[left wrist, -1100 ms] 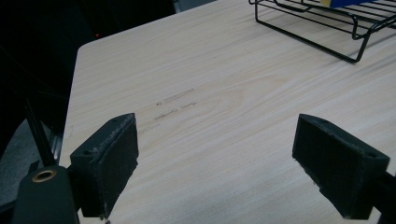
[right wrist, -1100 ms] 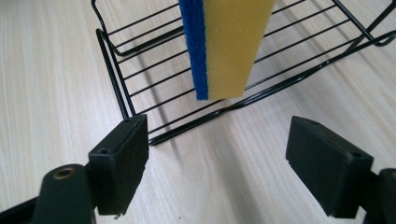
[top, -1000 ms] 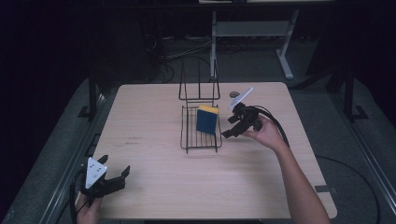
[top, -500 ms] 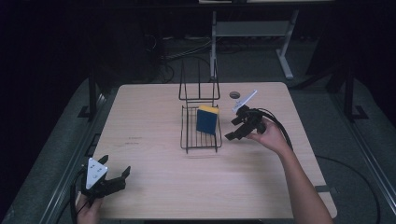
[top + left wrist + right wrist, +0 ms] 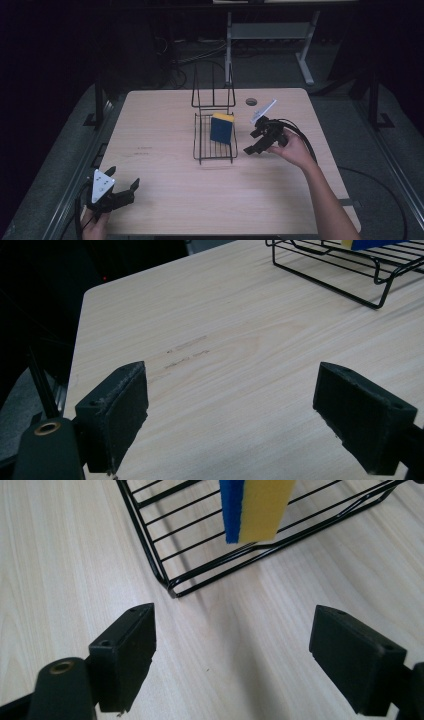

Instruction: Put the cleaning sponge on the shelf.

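Note:
A black wire rack [image 5: 215,146] [image 5: 165,555] [image 5: 350,275] stands at the middle of the wooden table [image 5: 165,130]. A blue and yellow sponge [image 5: 221,128] [image 5: 255,507] stands on edge inside it, at its right side. My right gripper [image 5: 255,141] [image 5: 232,665] hovers just right of the rack, open, with nothing between its jaws. My left gripper [image 5: 127,192] [image 5: 230,415] rests at the table's near left corner, open over bare wood.
A small round hole [image 5: 251,101] sits in the tabletop behind the right gripper. The rack's tall back loops [image 5: 214,90] rise at the far side. A desk leg [image 5: 302,55] stands on the dark floor beyond.
The right gripper has drawn slightly back and down from the rack, toward the person. The sponge stays in the rack. The left gripper has not moved.

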A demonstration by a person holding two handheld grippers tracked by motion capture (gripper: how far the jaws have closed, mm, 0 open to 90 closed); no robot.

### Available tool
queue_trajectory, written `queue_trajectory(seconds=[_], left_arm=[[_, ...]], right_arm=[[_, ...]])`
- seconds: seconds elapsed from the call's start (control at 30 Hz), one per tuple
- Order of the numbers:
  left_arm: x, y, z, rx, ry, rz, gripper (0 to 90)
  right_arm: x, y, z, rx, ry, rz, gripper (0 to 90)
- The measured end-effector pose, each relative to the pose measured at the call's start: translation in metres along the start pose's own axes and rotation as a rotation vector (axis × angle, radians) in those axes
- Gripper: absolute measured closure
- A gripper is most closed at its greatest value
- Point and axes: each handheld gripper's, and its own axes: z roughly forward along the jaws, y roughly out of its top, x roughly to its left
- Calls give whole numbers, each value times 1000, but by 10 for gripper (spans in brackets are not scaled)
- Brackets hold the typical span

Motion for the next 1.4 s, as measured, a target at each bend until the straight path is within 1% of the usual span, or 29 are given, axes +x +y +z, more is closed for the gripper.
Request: queue_trajectory(seconds=[0.13, 0.2, 0.27, 0.33, 0.5, 0.6, 0.63, 0.77, 0.87, 0.93, 1.1, 1.13, 1.2, 1.4], left_arm=[[-1, 0, 0, 0, 0, 5, 139], [0, 0, 0, 1, 0, -1, 139], [0, -1, 0, 3, 0, 0, 139], [1, -1, 0, 3, 2, 1, 139], [1, -1, -1, 2, 3, -1, 139], [1, -1, -1, 1, 4, 1, 139], [1, -1, -1, -1, 4, 1, 139], [0, -1, -1, 0, 4, 4, 139], [0, -1, -1, 0, 3, 3, 139], [0, -1, -1, 0, 3, 1, 139], [0, -1, -1, 0, 3, 0, 139], [0, -1, -1, -1, 3, 1, 139], [0, -1, -1, 1, 3, 2, 139], [0, -1, -1, 0, 3, -6, 139]], right_arm=[[4, -4, 0, 5, -6, -15, 184], [5, -6, 1, 8, -2, -6, 184], [4, -8, 3, 30, 3, 0, 184], [4, -9, 3, 35, 6, 4, 184], [8, -8, 0, 35, 0, -8, 184], [11, -11, -2, 20, -10, -16, 184], [11, -13, -3, 21, -9, -9, 184], [13, -18, -4, 7, -10, -8, 184], [13, -20, -3, 26, 6, 5, 184], [14, -23, -3, 11, -3, -7, 184], [17, -29, -1, 6, 3, 0, 184], [17, -30, 0, 10, 8, 2, 184], [18, -33, 1, 17, 2, 2, 184], [21, -39, 0, 2, 5, 7, 184]])
